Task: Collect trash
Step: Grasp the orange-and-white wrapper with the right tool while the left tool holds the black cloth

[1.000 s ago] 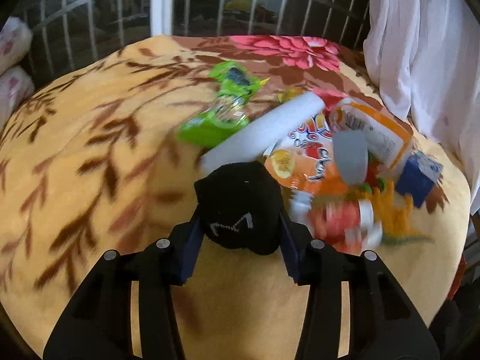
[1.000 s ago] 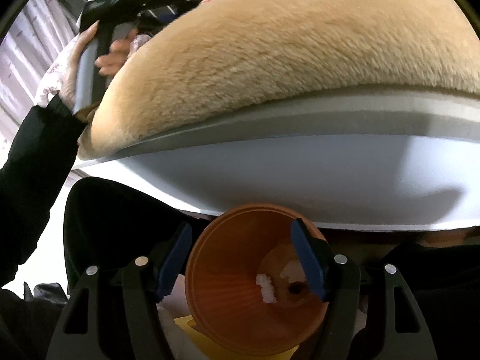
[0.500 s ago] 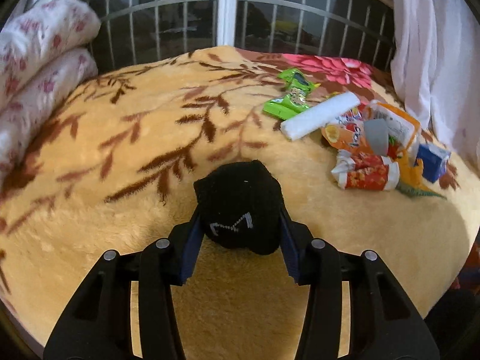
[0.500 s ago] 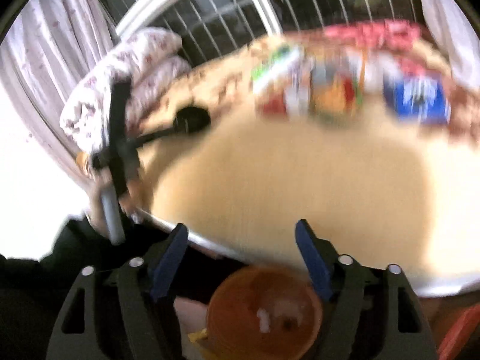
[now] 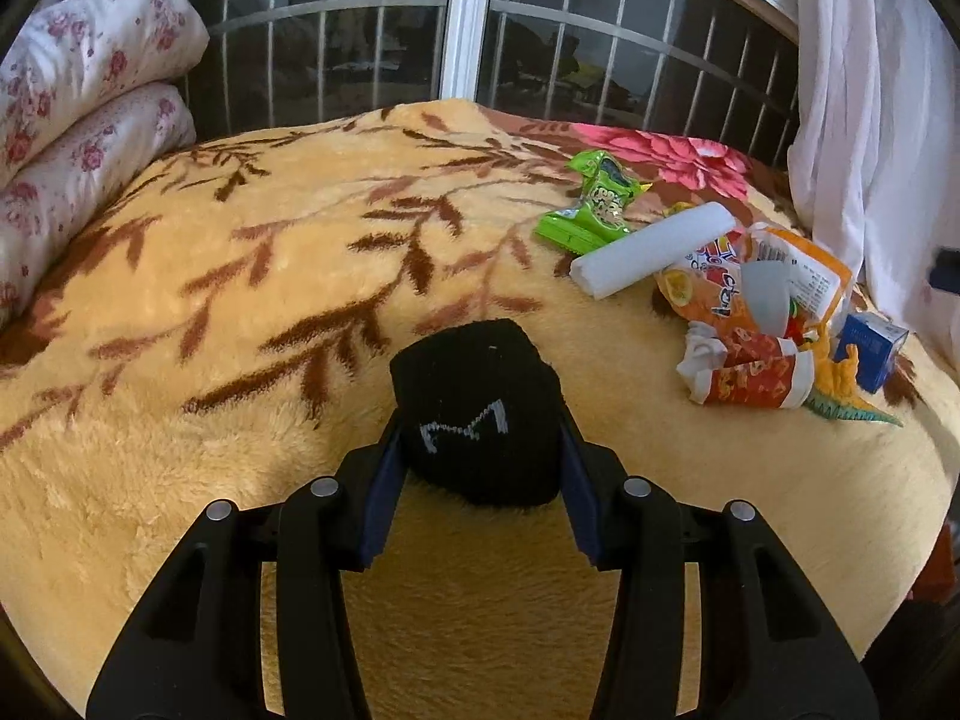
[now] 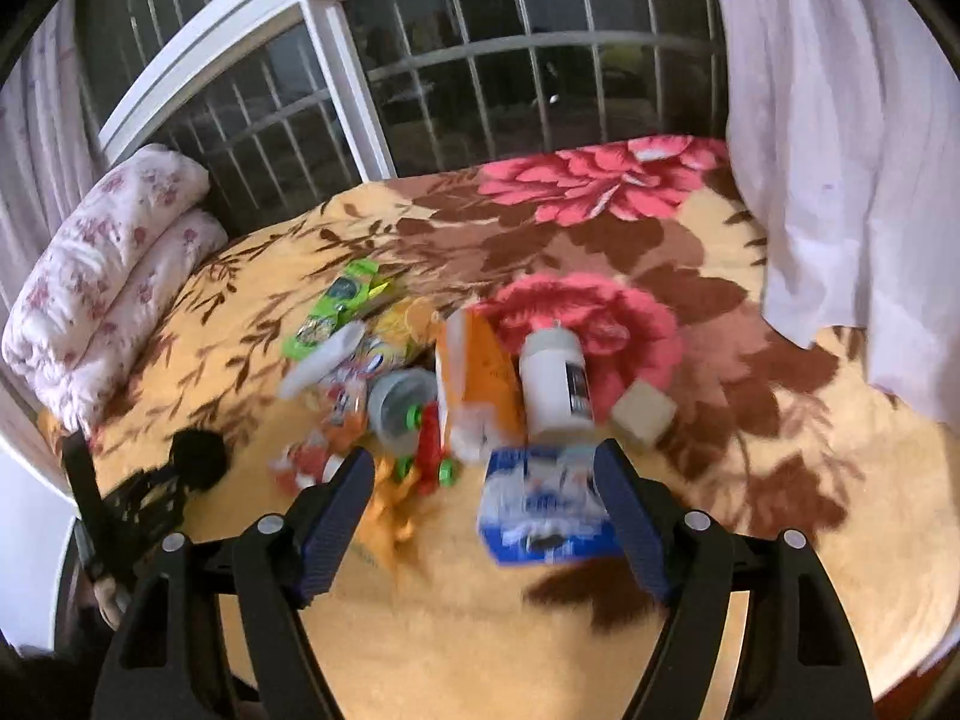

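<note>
My left gripper [image 5: 477, 450] is shut on a rolled black sock [image 5: 477, 408], held over the near part of the yellow blanket [image 5: 240, 300]. A litter pile lies to its right: a green snack bag [image 5: 591, 210], a white roll [image 5: 654, 249], an orange packet [image 5: 750, 282], a red-and-white wrapper [image 5: 750, 378] and a blue carton [image 5: 870, 348]. My right gripper [image 6: 486, 480] is open and empty above the blanket. The blue carton [image 6: 540, 504] lies just ahead between its fingers. Behind it are a white bottle [image 6: 555, 384] and the orange packet [image 6: 474, 378].
Folded floral quilts [image 5: 78, 138] are stacked at the left end of the bed. A barred window [image 5: 468, 48] runs behind it and a white curtain [image 5: 870, 120] hangs at the right. A toy dinosaur [image 5: 840, 384] and a beige cube [image 6: 642, 414] lie among the litter.
The left gripper has drawn back from the pile with the sock still in it. The right gripper has risen from an orange bin below the bed edge to above the blanket.
</note>
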`<action>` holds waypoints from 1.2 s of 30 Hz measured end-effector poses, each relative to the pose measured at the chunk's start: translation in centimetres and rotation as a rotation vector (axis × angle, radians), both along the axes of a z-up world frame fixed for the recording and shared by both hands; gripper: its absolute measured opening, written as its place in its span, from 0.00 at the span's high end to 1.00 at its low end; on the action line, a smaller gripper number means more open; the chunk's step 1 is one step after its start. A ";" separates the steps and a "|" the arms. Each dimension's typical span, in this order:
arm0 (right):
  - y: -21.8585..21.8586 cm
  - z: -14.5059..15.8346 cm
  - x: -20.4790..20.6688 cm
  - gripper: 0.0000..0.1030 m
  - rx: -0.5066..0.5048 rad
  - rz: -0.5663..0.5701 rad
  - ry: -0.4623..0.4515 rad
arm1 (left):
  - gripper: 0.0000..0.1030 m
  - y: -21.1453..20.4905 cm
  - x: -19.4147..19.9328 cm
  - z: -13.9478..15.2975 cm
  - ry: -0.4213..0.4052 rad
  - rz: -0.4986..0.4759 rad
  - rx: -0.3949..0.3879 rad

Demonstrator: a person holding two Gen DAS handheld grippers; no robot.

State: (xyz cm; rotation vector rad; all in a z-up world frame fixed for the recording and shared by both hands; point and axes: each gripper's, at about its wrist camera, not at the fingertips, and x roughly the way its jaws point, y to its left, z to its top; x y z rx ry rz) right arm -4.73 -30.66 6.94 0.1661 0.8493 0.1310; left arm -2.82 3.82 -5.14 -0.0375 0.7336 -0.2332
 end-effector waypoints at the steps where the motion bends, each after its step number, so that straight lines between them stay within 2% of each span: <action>1: 0.3 0.0 1.1 0.27 0.000 0.017 0.008 | 0.55 0.1 0.0 0.0 0.000 0.001 -0.003; 4: 2.6 -0.7 4.3 0.28 -0.044 0.094 0.035 | 0.55 0.0 0.0 0.0 -0.005 0.003 0.002; 9: 5.2 -3.8 9.5 0.38 -0.180 0.090 0.134 | 0.55 0.0 0.0 0.0 -0.014 -0.001 0.010; 10: 5.3 -4.8 10.5 0.48 -0.186 0.088 0.166 | 0.55 -0.1 0.0 0.0 -0.014 0.000 0.010; 11: 5.5 -5.7 11.2 0.64 -0.195 0.086 0.197 | 0.55 -0.1 0.0 0.0 -0.015 -0.002 0.009; 13: 5.7 -7.2 11.9 0.86 -0.216 0.086 0.253 | 0.55 -0.2 0.0 -0.1 -0.018 -0.003 0.011; 15: 5.9 -7.5 11.8 0.88 -0.236 0.076 0.242 | 0.55 -0.2 0.0 -0.1 -0.018 -0.001 0.013; 17: 5.9 -6.5 11.3 0.90 -0.229 0.063 0.201 | 0.55 -0.2 -0.1 0.0 -0.020 -0.001 0.013; 20: 5.7 -2.8 9.2 0.90 -0.174 0.045 0.081 | 0.55 -0.1 0.0 0.2 -0.028 -0.002 0.008; 23: 5.6 1.5 5.9 0.90 -0.075 0.049 -0.040 | 0.55 0.2 -0.2 0.4 -0.042 -0.001 -0.009; 27: 6.9 4.7 0.2 0.90 -0.016 0.100 -0.127 | 0.55 0.2 -0.9 0.9 -0.065 -0.003 -0.009; 30: 7.6 5.0 -4.1 0.90 0.001 0.130 -0.148 | 0.55 -0.1 -2.9 2.2 -0.094 -0.026 -0.009; 36: 8.6 1.7 -12.9 0.90 0.016 0.159 -0.113 | 0.55 -0.9 -8.9 3.8 -0.102 -0.119 -0.029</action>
